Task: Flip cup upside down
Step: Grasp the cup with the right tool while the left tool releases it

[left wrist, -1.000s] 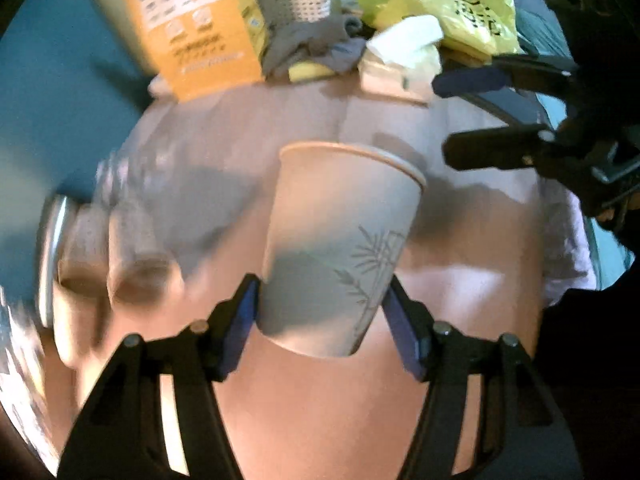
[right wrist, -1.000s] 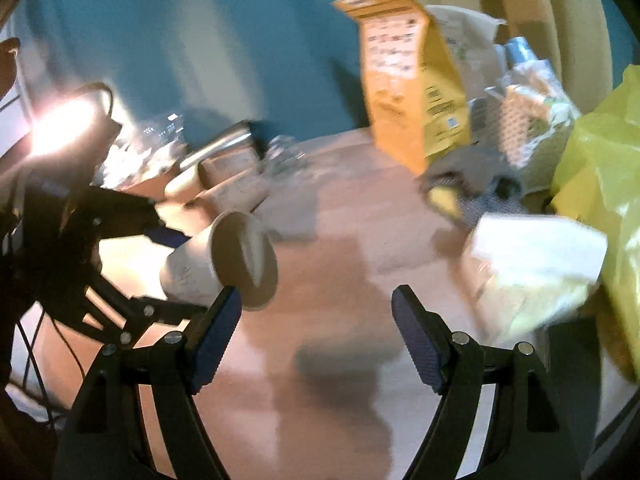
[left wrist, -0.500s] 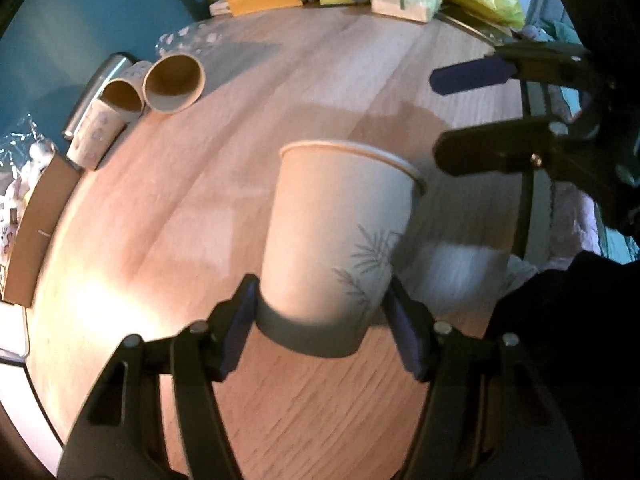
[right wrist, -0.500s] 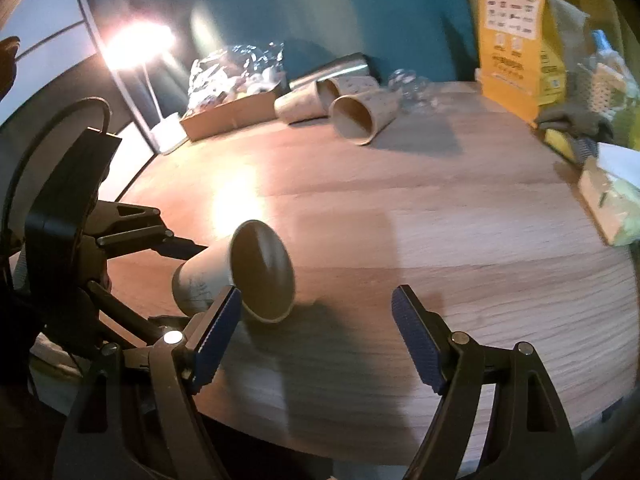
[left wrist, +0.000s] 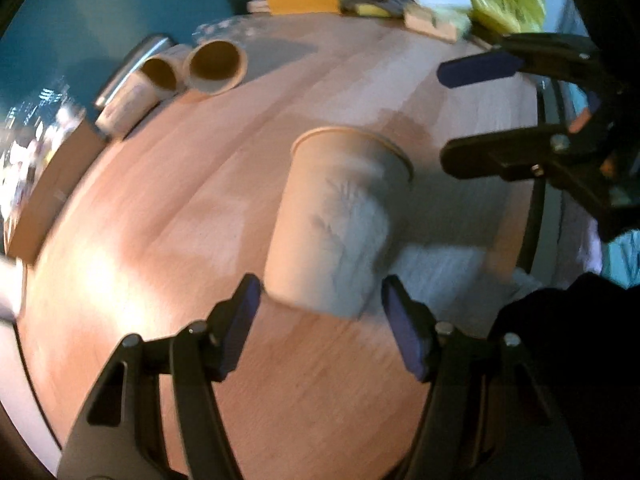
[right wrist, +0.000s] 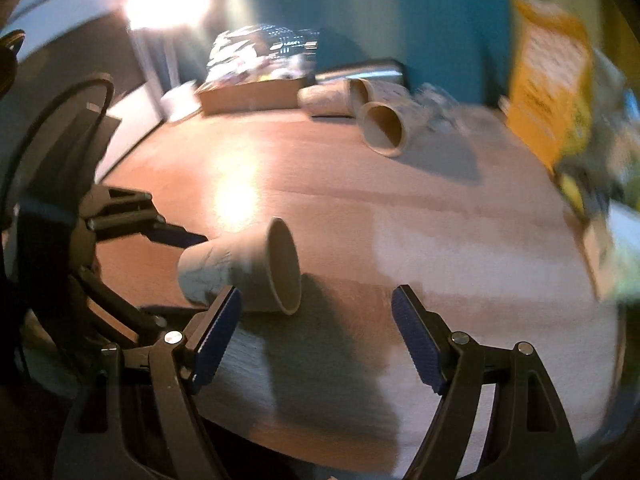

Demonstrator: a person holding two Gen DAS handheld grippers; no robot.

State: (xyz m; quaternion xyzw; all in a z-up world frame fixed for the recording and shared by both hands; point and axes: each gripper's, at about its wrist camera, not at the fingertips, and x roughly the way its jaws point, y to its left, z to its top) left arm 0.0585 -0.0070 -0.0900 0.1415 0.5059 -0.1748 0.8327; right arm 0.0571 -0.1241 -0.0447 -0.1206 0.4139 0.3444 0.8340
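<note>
- Our left gripper (left wrist: 320, 316) is spread, pads just clear of the cup (left wrist: 340, 216).
- The cup lies on its side near the tabletop's (right wrist: 440, 240) near edge.
- Our right gripper (right wrist: 316, 332) gapes, empty.

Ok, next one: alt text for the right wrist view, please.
A paper cup lies on its side on a round wooden table, mouth toward the camera, between the open fingers of the left gripper. The right gripper is open and empty in the foreground. More paper cups lie tipped over at the far edge.
</note>
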